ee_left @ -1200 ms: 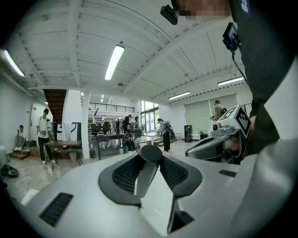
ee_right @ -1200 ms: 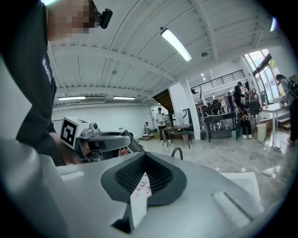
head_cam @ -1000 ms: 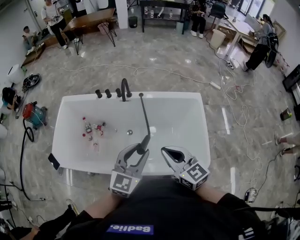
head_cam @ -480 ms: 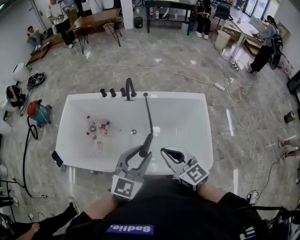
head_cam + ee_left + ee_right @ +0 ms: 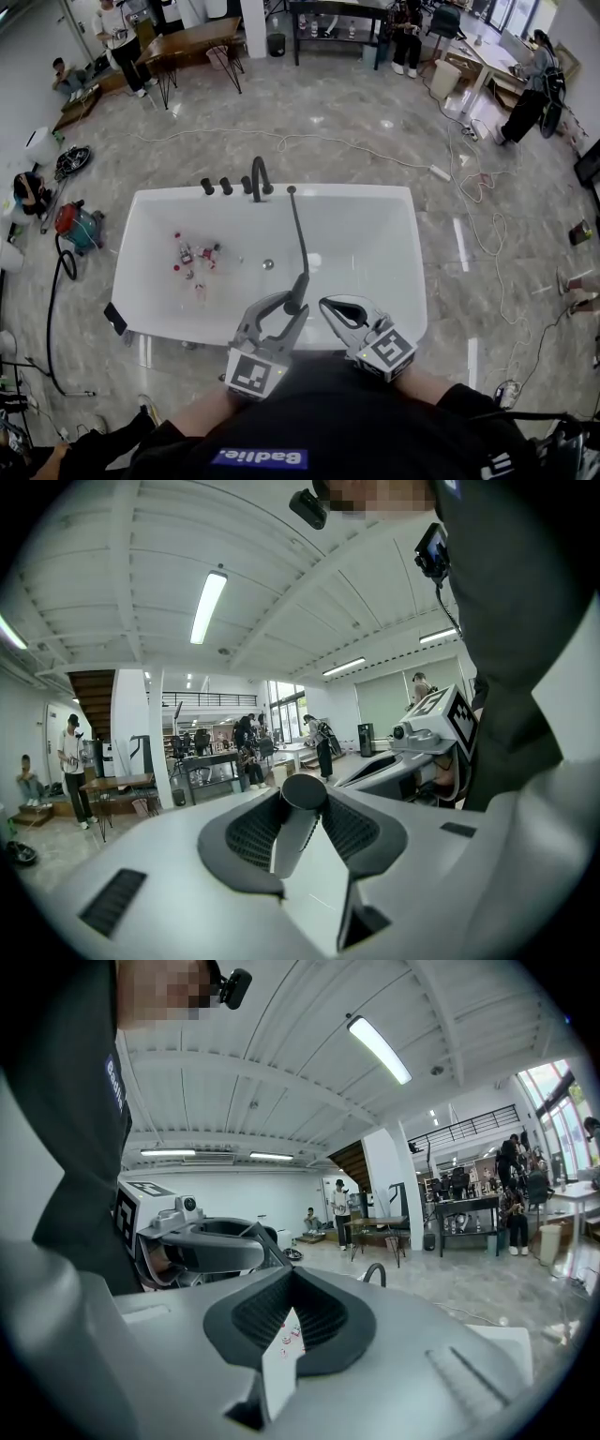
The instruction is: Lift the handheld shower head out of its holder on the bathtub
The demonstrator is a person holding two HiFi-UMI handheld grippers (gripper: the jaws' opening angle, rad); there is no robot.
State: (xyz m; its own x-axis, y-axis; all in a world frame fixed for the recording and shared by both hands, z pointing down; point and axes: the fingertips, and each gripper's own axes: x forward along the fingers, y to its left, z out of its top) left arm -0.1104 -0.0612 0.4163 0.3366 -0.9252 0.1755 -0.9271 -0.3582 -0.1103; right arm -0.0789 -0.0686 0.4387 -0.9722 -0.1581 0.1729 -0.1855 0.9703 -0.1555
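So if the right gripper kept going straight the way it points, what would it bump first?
Probably the far side of the bathtub, left of the faucet. Nothing nearer shows ahead of the right gripper, but depth is hard to judge.

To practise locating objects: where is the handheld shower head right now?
Head view, lower centre: the handheld shower head is clamped in the left gripper over the near bathtub rim, beside the right gripper.

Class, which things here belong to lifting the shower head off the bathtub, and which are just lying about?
Job: shower head; left gripper, clamped on it; bathtub.
Lying about: small bottles in the tub; red vacuum; floor cables; right gripper, empty.
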